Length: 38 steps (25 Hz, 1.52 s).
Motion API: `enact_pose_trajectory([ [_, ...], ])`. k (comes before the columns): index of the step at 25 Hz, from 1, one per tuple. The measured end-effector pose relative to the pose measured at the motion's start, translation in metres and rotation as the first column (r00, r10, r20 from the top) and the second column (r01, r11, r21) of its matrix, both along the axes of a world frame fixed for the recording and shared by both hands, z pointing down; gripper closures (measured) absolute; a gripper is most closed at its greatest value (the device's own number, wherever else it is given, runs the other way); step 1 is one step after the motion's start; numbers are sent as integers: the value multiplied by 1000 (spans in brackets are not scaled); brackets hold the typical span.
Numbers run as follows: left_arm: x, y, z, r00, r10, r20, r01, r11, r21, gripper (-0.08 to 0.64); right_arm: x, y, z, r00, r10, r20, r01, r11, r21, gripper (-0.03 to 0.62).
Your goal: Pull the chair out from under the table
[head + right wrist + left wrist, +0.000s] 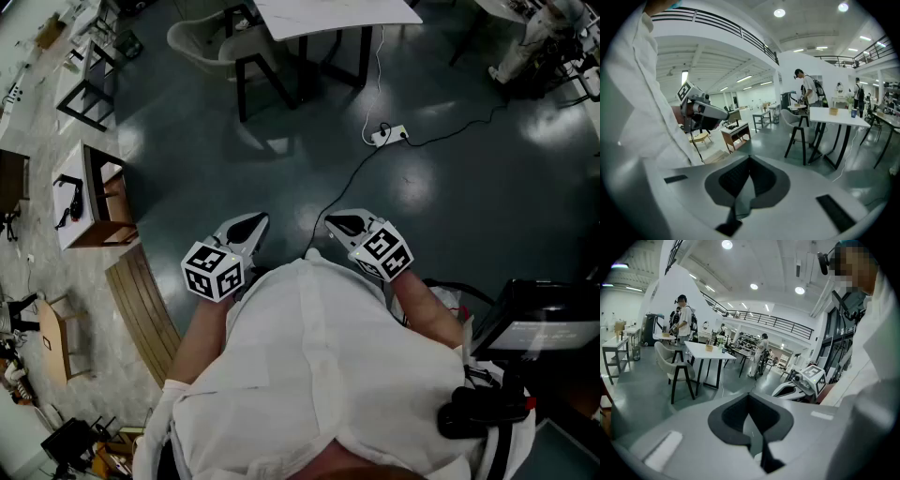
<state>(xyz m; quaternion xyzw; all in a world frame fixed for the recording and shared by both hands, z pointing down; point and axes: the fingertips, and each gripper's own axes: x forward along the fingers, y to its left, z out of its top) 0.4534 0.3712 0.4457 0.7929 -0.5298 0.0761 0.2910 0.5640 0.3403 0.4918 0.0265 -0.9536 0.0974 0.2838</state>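
While left gripper (251, 225) and right gripper (339, 224) tilt downward — fingers (733, 417) shut.

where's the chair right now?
Top of the head view, left of centre: the chair sits against the left end of the white table, up and left of the power strip on the floor.

Chair (202, 42) at table (328, 14) left edge; power strip (389, 136) nearer.
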Motion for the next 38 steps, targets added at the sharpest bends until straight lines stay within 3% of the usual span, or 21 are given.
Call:
enact_pose_trajectory([
  [11,-9,-14,4,1000,12,13,-12,1000,-1,554,-6,-18,0,1000,13,1,-13,1000,16,586],
  [21,-41,-15,10,998,-68,3,68,997,-30,554,-34,-33,11,1000,10,23,-10,1000,-18,583],
  [29,-127,-32,26,992,-122,-29,121,992,-26,552,-112,-64,19,999,43,-1,-43,999,-14,572],
  [32,-174,-53,23,993,-114,-42,114,993,3,552,-158,-81,15,998,53,-13,-53,999,5,509],
  [38,-271,-87,12,995,-92,-47,93,995,25,552,-258,-118,-1,995,92,-24,-92,996,15,508],
])
